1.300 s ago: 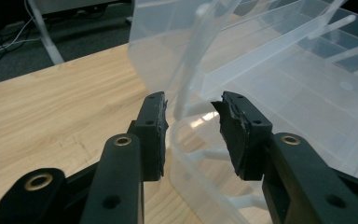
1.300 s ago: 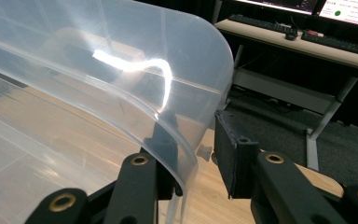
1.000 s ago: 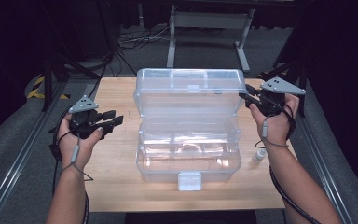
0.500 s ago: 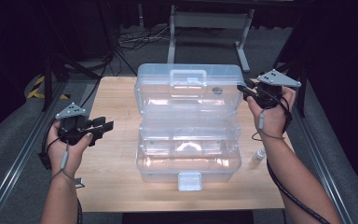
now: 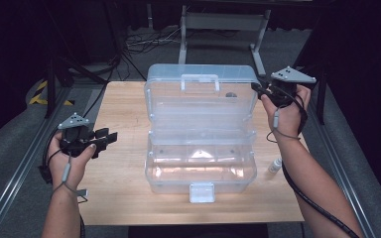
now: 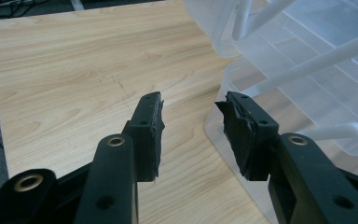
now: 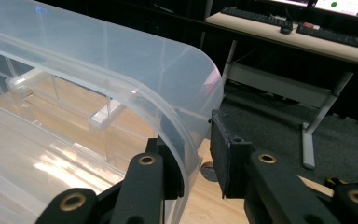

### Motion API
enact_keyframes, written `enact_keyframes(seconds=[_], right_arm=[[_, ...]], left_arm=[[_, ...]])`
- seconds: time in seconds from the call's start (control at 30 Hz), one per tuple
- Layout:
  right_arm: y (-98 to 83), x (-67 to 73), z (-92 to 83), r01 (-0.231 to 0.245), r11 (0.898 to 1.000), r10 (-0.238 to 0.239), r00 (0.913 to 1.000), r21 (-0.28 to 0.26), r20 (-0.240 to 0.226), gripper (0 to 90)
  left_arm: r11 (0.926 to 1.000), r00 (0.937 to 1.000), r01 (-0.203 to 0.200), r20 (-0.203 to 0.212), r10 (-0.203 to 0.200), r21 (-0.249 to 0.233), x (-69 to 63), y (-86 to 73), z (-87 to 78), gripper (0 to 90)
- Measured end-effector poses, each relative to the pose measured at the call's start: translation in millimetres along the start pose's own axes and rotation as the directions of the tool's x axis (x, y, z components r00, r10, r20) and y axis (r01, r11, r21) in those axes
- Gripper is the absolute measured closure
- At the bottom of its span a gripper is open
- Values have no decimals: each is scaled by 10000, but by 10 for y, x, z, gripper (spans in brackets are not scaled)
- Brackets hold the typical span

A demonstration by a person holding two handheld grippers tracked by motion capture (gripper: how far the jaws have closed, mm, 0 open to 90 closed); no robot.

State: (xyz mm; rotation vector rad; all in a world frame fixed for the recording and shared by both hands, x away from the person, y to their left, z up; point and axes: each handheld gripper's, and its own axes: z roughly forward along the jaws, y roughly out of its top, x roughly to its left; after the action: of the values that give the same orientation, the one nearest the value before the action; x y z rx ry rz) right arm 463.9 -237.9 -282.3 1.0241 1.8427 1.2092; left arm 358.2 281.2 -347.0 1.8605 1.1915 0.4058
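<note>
High view: we stand at a wooden table (image 5: 124, 198) with a two-jaw gripper in each hand and a clear plastic toolbox (image 5: 201, 163) open between them. Nearest us, our left gripper (image 5: 110, 137) hangs over bare tabletop, its tips pointing at the box's left wall and well short of it. In the left gripper view its jaws stand apart with nothing but wood grain between them, and they have just been opening a little further; the box's base sits just ahead and to the right of the right-hand jaw, not touching it. A white latch (image 5: 202, 192) hangs on the front wall of the base, nearer us than either tool. A small white bottle (image 5: 275, 165) lies on the table just beside the base's right wall, below our right forearm.

Farther off, our right gripper (image 5: 256, 88) is up at the raised lid (image 5: 202, 96), at its right edge near the top corner. The right gripper view shows the lid's curved rim (image 7: 186, 116) running down between the two jaws: the left jaw lies behind the clear plastic and against it, while a gap remains between the rim and the right jaw. These jaws have just been closing, but we do not see both pads pressing yet. The lid stands about upright, its carry handle (image 5: 200, 81) facing us.
</note>
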Motion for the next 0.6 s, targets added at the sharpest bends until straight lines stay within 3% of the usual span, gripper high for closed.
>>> enact_keyframes(seconds=[0.37, 0.6], right_arm=[[84, -97, 181, -177, 9971, 183, 9998, 738, -76, 769], [125, -135, 277, -293, 9931, 303, 9995, 1134, -70, 777]], left_arm=[[9992, 9995, -99, -300, 110, 379, 66, -30, 95, 543], [9986, 9998, -70, -194, 80, 531, 130, -26, 181, 539]])
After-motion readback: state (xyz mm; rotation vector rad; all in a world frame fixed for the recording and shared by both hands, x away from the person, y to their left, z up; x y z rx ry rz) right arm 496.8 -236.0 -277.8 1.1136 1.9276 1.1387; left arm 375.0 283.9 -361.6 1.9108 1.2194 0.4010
